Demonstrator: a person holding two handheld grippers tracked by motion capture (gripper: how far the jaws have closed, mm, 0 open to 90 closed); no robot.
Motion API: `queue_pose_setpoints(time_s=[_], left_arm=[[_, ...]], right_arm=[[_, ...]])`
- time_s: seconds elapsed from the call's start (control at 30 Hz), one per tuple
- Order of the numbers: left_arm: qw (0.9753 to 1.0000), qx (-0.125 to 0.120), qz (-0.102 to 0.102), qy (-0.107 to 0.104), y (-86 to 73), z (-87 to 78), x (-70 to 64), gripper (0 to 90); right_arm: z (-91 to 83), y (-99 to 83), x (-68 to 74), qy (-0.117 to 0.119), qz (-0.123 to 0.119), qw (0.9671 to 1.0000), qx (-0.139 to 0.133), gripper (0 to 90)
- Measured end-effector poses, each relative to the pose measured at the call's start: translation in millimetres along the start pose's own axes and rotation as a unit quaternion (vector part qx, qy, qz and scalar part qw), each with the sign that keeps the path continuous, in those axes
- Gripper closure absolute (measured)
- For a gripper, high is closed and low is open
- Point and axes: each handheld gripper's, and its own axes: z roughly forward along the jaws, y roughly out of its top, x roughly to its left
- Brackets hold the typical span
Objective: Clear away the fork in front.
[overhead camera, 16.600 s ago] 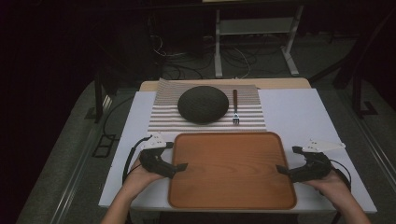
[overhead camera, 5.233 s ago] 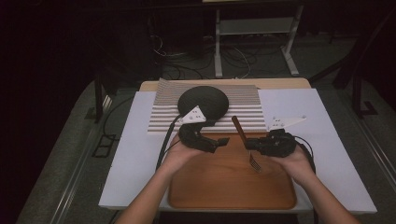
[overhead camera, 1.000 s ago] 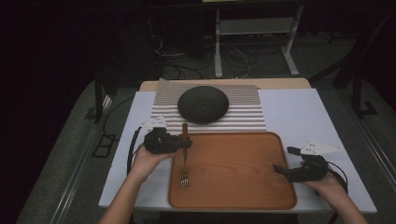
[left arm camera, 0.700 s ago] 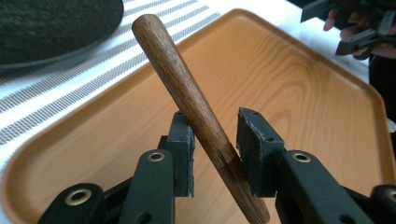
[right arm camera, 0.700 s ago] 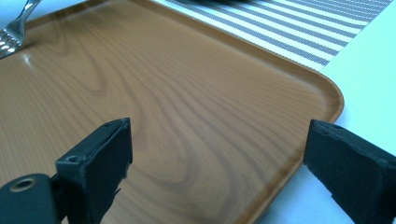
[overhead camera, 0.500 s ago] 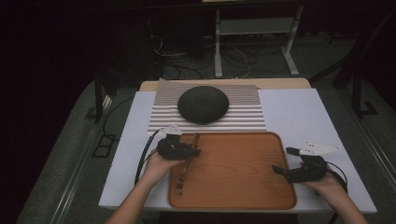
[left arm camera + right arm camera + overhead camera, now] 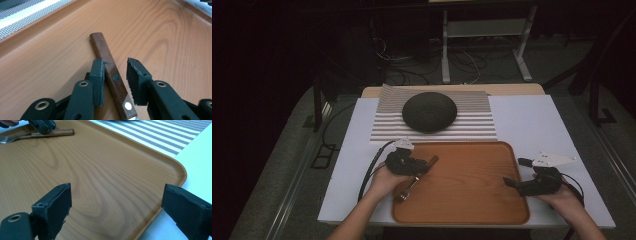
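A fork (image 7: 411, 184) with a brown wooden handle (image 7: 103, 53) lies flat on the left part of the wooden tray (image 7: 472, 175), tines toward the near edge. My left gripper (image 7: 423, 166) sits low over the handle, open. Its jaws stand on either side of the handle: one touches it, the other is a little apart. My right gripper (image 7: 513, 172) is open with nothing between its jaws (image 7: 116, 195), hovering at the tray's right rim (image 7: 172, 182). From the right gripper view the fork (image 7: 37, 135) and the left gripper (image 7: 42, 126) show at the tray's far side.
A dark domed bowl (image 7: 429, 111) rests upside down on a striped mat (image 7: 477, 125) behind the tray. A white cover (image 7: 532, 120) lies over the table. The tray's middle (image 7: 100, 170) is bare wood. Cables trail from both grippers.
My left gripper carried the fork rightward from the tray's left rim onto the tray, laid it down and opened its jaws. The right gripper has stayed put.
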Motion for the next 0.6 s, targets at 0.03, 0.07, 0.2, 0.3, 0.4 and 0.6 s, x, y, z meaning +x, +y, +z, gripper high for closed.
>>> queue_pose_setpoints(time_s=[0.03, 0.07, 0.2, 0.3, 0.4, 0.6], left_arm=[[1.0, 0.0, 0.0, 0.0, 0.0, 0.0, 0.0, 66.4], [1.0, -0.003, 0.0, 0.001, 0.3, -0.6, -0.2, 66.4], [0.9998, -0.017, 0.008, -0.005, 2.9, -1.2, -5.1, 73.0], [0.9996, -0.016, 0.019, -0.016, 6.2, 0.8, -10.9, 84.4], [0.9992, -0.008, 0.029, -0.026, 9.0, 4.6, -16.4, 89.4], [0.9983, 0.029, 0.048, -0.016, 7.8, 17.2, -21.7, 89.4]], right_arm=[[0.0, 0.0, 0.0, 0.0, 0.0, 1.0, 0.0, 9.5], [0.0, -0.1, 0.0, 0.0, 0.0, 1.0, 0.0, 9.5], [-0.2, -0.8, -0.7, -0.001, 0.001, 1.0, 0.001, 9.5], [-1.3, -1.3, -1.1, -0.001, 0.003, 1.0, -0.002, 9.5], [-2.6, -2.5, -1.5, -0.002, 0.004, 1.0, -0.002, 9.5], [-3.3, -2.4, -2.9, -0.003, 0.003, 1.0, -0.004, 9.5]])
